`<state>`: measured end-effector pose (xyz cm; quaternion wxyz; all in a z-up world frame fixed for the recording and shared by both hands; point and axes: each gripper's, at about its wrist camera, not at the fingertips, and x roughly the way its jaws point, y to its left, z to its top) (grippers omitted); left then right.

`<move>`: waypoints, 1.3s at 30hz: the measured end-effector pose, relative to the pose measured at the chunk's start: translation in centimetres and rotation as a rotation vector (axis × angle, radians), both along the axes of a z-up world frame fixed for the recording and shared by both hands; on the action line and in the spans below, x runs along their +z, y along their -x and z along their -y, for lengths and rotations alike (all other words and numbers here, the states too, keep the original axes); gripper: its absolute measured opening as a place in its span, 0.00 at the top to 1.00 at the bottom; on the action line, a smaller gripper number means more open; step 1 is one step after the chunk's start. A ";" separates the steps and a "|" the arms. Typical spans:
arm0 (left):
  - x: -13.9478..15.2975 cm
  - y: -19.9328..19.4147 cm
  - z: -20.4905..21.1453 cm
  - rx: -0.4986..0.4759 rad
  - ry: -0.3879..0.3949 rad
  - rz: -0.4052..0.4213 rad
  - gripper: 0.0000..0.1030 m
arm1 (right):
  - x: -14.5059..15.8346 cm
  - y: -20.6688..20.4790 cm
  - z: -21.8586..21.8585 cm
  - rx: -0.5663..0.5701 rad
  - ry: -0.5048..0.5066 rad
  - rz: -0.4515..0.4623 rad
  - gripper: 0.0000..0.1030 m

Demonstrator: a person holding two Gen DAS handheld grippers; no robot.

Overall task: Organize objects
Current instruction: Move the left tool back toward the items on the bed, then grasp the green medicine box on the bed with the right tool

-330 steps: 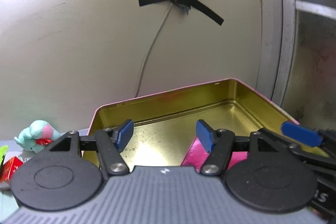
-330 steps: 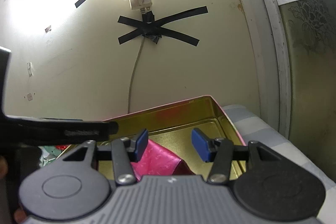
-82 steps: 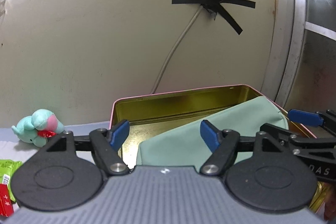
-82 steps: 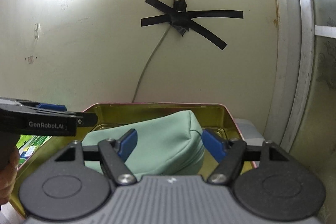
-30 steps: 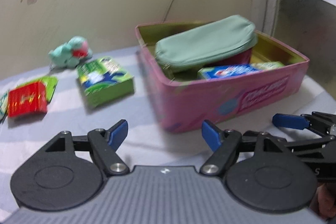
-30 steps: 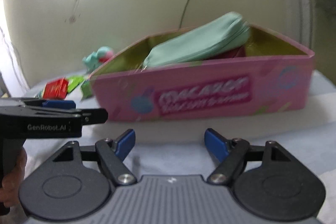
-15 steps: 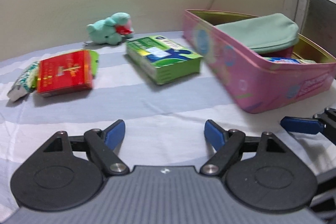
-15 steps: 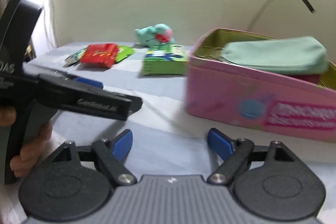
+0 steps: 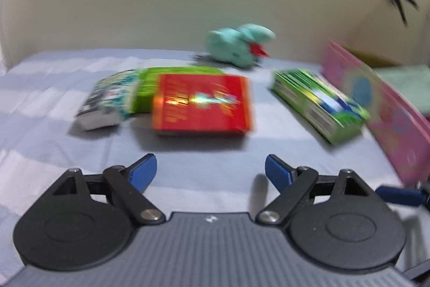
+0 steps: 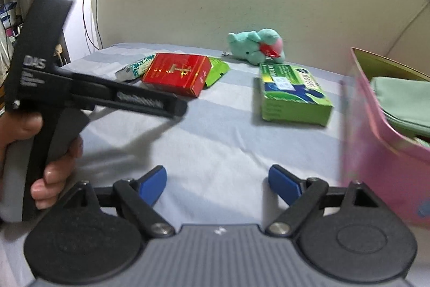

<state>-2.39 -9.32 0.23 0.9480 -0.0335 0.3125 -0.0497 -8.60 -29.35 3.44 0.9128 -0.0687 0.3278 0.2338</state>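
- The left gripper [image 9: 211,170] had swung away from the pink tin [image 9: 381,109] since half a second earlier and now faced the loose items; its fingers stood wide apart, holding nothing.
- The red box [image 9: 201,105], previously off to the left, sat straight ahead, overlapping a green packet [image 9: 150,88] with a patterned packet [image 9: 107,101] just beside.
- The green box [image 9: 319,104] lay between the red box and the tin; the teal plush [image 9: 242,47] lay behind, near the wall.
- The right gripper [image 10: 216,182] had turned left too, fingers wide and empty; the tin [image 10: 376,141] now ran off the right edge, with the mint pouch [image 10: 403,98] inside.
- The bedsheet [image 10: 215,141] was striped.
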 end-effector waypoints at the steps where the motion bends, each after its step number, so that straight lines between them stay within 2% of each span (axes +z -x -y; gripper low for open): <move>1: 0.0 0.0 -0.7 0.018 0.028 0.004 0.13 | 0.0 -0.4 -0.5 0.001 0.010 -0.002 0.16; 4: 0.1 0.2 -1.4 0.038 0.050 0.007 0.13 | -0.1 -1.6 -1.7 0.001 0.024 0.009 0.17; 7: 0.2 0.3 -1.9 0.039 0.050 0.003 0.12 | 0.2 -2.7 -2.3 0.002 0.040 0.038 0.26; 11: 0.2 -0.3 -2.7 0.038 0.078 -0.005 0.09 | 2.6 -5.2 -2.4 -0.039 0.043 0.106 0.24; 14: 0.2 -0.5 -2.9 0.034 0.097 -0.007 0.07 | 4.1 -8.4 -2.7 -0.093 0.037 0.123 0.18; 16: 0.1 -0.5 -2.8 0.033 0.097 -0.007 0.06 | 4.3 -11.3 -3.4 -0.139 0.053 0.101 0.17; 19: 0.1 -0.6 -3.0 0.034 0.108 -0.007 0.06 | 3.9 -16.1 -4.7 -0.222 0.072 0.010 0.17; 23: 0.3 -0.7 -3.4 0.040 0.129 -0.009 0.06 | 2.6 -20.2 -5.0 -0.314 0.105 -0.093 0.17; 25: 0.4 -0.8 -3.6 0.043 0.143 -0.011 0.06 | 1.8 -21.0 -4.9 -0.340 0.132 -0.108 0.15; 27: 0.5 -0.8 -3.9 0.047 0.160 -0.014 0.06 | 0.9 -21.1 -4.6 -0.336 0.123 -0.135 0.16; 31: 0.6 -0.8 -4.3 0.053 0.190 -0.019 0.06 | 0.1 -18.9 -4.8 -0.266 0.122 -0.110 0.18; 39: 0.3 -0.6 -3.7 0.048 0.162 -0.015 0.06 | 0.0 -10.4 -5.2 -0.111 0.079 -0.053 0.18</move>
